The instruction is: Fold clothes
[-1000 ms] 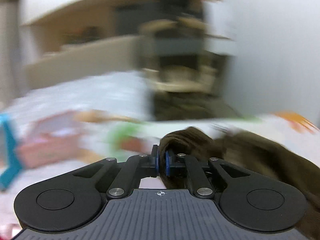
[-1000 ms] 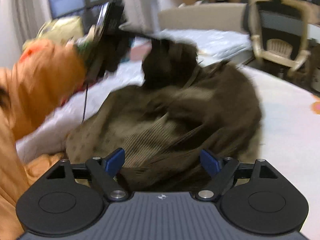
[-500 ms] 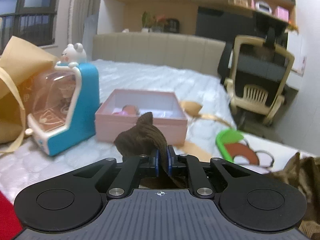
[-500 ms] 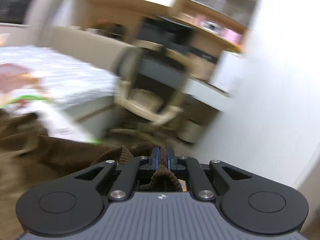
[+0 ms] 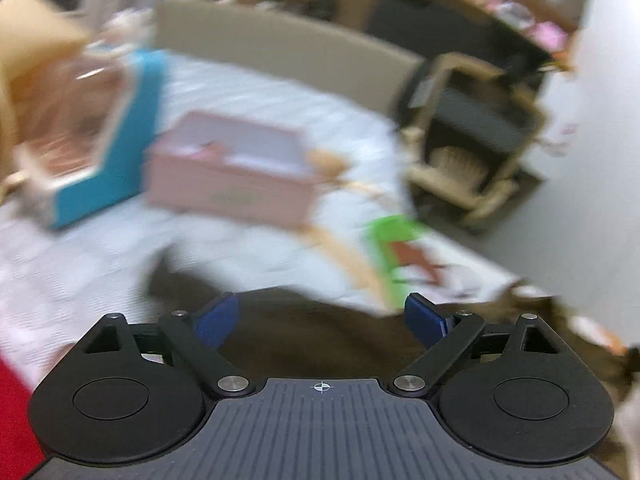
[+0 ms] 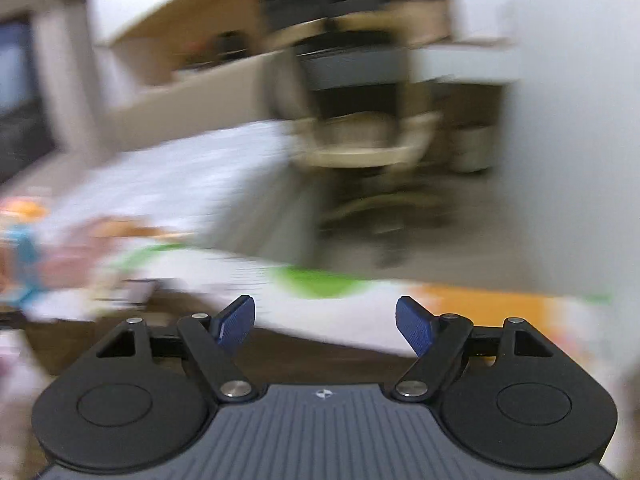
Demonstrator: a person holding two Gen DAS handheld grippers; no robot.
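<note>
Both views are blurred by motion. The brown garment [image 5: 312, 332] lies on the white bed just beyond my left gripper [image 5: 320, 314], which stands open with nothing between its blue pads. In the right wrist view a strip of the same brown garment [image 6: 320, 350] shows low between the arms of my right gripper [image 6: 325, 318], also open and holding nothing. Most of the garment is hidden beneath the gripper bodies.
A pink open box [image 5: 232, 172] and a blue toy machine [image 5: 108, 140] sit on the bed at left. A green-and-orange printed mat [image 5: 396, 244] lies ahead on the right. A beige office chair [image 5: 468, 148] stands beyond the bed by the white wall.
Half a second ago both grippers were shut on brown fabric; now both are open and the fabric lies on the bed. Both cameras are swinging.
</note>
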